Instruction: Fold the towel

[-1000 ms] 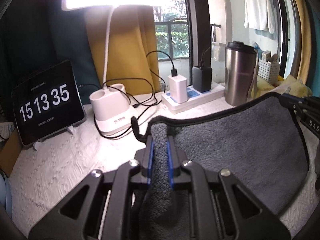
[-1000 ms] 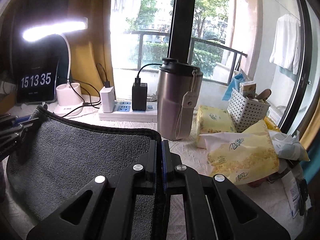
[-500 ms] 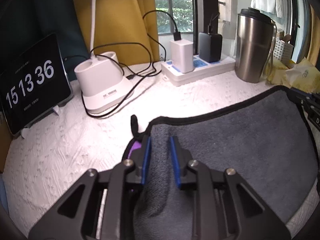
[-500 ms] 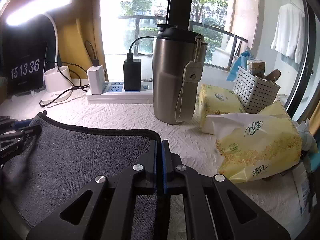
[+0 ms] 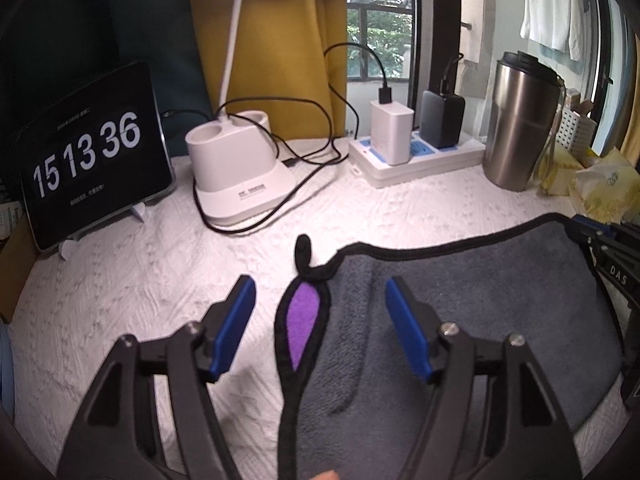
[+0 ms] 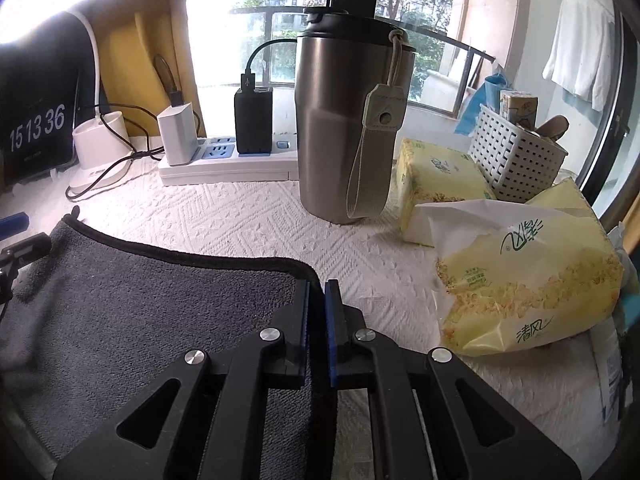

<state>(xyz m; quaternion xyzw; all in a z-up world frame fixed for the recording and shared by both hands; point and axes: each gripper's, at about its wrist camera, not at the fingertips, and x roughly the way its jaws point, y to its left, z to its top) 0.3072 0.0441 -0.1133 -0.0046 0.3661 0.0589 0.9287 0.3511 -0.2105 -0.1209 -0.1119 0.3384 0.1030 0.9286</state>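
A grey towel point(image 5: 472, 300) with black edging lies folded on the white tablecloth. At its left corner the purple underside point(image 5: 301, 320) shows, with a black hanging loop beside it. My left gripper point(image 5: 320, 304) is open, its blue pads either side of that corner, not touching it. In the right wrist view the towel point(image 6: 132, 304) spreads to the left. My right gripper point(image 6: 316, 292) is nearly closed, its blue pads pinching the towel's right corner edge.
A clock tablet point(image 5: 92, 168), white lamp base point(image 5: 236, 168) with cables, power strip point(image 5: 416, 156) and steel tumbler point(image 6: 348, 120) stand along the back. Yellow tissue packs point(image 6: 524, 276) and a white basket point(image 6: 516, 156) sit to the right.
My left gripper has opened and let go of the towel's left corner, which now lies on the table. Both grippers came down lower; the right stays pinched on its corner.
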